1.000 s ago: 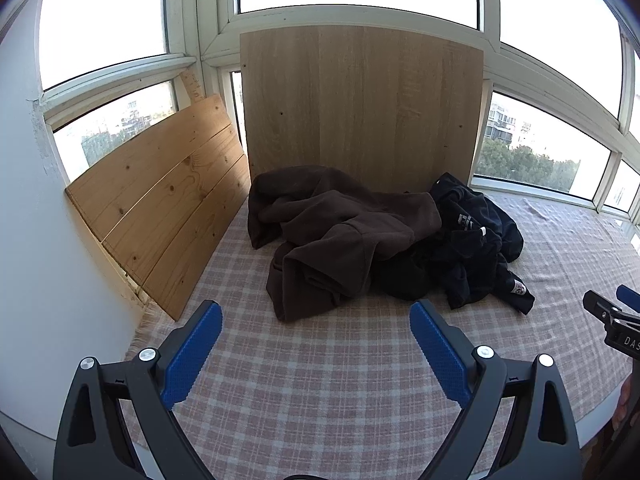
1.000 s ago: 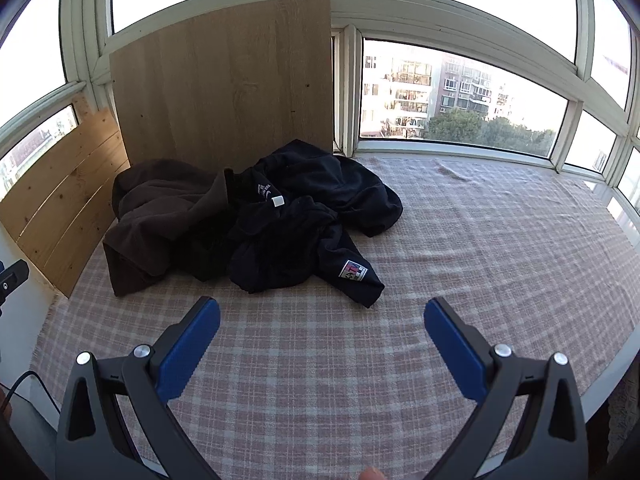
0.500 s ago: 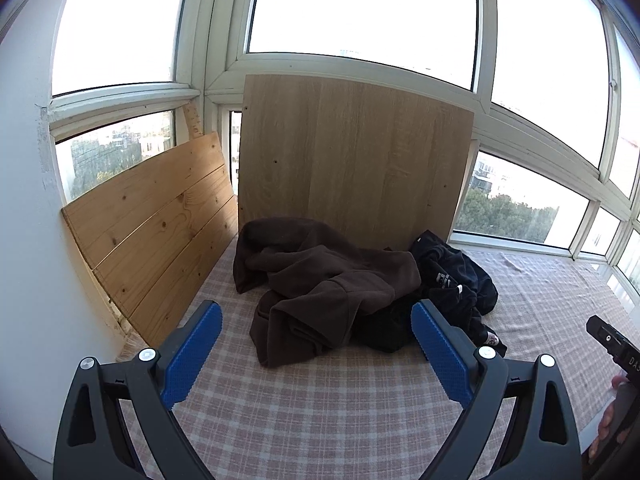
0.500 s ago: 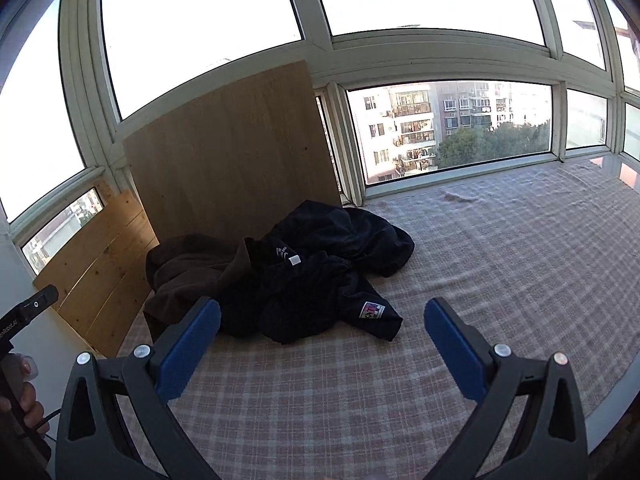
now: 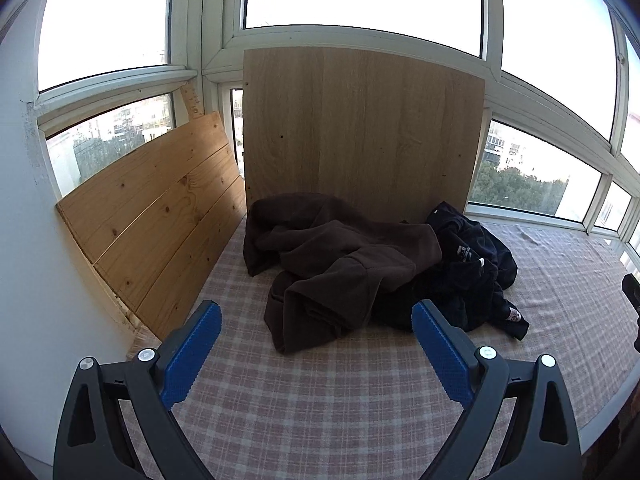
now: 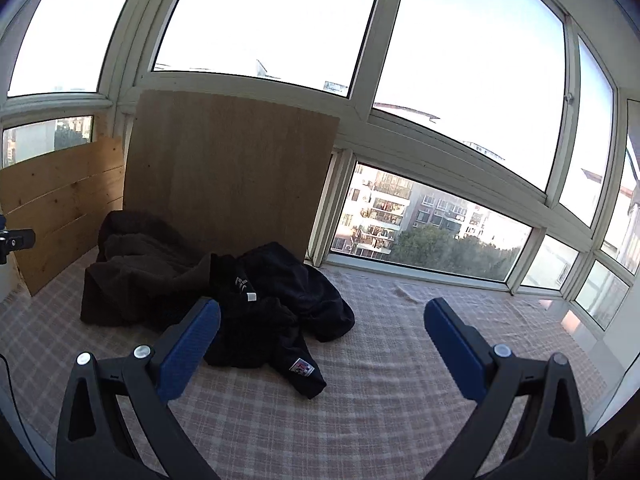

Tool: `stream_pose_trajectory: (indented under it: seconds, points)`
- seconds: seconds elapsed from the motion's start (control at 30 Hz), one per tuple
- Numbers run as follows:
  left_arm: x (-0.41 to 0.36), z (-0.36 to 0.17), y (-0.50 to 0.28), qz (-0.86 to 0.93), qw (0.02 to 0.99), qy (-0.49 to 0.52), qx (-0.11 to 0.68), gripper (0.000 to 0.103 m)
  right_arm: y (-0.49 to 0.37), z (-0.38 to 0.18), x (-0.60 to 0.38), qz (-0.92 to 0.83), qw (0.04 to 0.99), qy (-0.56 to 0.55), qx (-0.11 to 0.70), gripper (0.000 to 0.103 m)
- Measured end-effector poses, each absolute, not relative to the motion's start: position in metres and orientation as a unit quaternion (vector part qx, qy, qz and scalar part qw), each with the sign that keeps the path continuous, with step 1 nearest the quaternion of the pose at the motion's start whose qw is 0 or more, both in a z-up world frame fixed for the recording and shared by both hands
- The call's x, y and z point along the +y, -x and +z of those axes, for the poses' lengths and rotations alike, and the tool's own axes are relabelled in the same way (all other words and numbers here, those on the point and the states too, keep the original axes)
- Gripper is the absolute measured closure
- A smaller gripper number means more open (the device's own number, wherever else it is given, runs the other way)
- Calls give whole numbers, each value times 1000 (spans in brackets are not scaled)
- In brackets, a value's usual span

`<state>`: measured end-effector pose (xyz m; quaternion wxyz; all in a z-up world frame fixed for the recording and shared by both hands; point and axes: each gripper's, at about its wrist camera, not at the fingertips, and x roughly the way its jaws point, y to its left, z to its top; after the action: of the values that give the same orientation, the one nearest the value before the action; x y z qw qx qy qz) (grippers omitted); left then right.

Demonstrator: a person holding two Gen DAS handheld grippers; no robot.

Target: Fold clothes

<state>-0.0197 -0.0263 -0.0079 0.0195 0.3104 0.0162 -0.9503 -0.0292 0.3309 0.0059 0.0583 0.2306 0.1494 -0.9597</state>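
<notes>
A crumpled brown garment lies on the checked cloth in front of an upright wooden board. Bunched against its right side is a dark navy garment with a small patch on one end. My left gripper hovers open above the cloth, short of the brown garment. Wide open too, my right gripper hangs just in front of the navy garment, nothing between its blue pads. The other gripper shows as a black tip at each view's edge.
A light wooden board leans against the window behind the clothes. A slatted pine panel leans along the left wall. Large windows ring the cloth-covered platform, whose front edge lies near right.
Both grippers have risen and tilted upward over the last second, showing more window and sky. The right one also swung rightward. The clothes have not moved.
</notes>
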Motion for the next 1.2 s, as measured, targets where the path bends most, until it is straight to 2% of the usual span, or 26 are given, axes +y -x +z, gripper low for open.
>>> stream_pose_trajectory:
  seconds: [0.1,0.23,0.53,0.63,0.83,1.2]
  points:
    - [-31,-9,22,-952,23,-305,16,6,52,-22,334,-937,105,-318,99,0]
    - [-37,-13,25,-951,21,-309,16,6,55,-29,330,-941,98,-311,89,0]
    - [-38,-23,45,-949,16,-316,-6,6,97,-44,308,-921,140,-363,7,0]
    - [-42,-27,54,-947,23,-321,-9,6,114,-52,283,-913,157,-376,9,0]
    - [-51,-36,68,-943,32,-331,-21,6,146,-72,220,-899,179,-392,73,0]
    - [-56,-57,86,-936,43,-349,-38,6,195,-96,157,-869,207,-449,24,0]
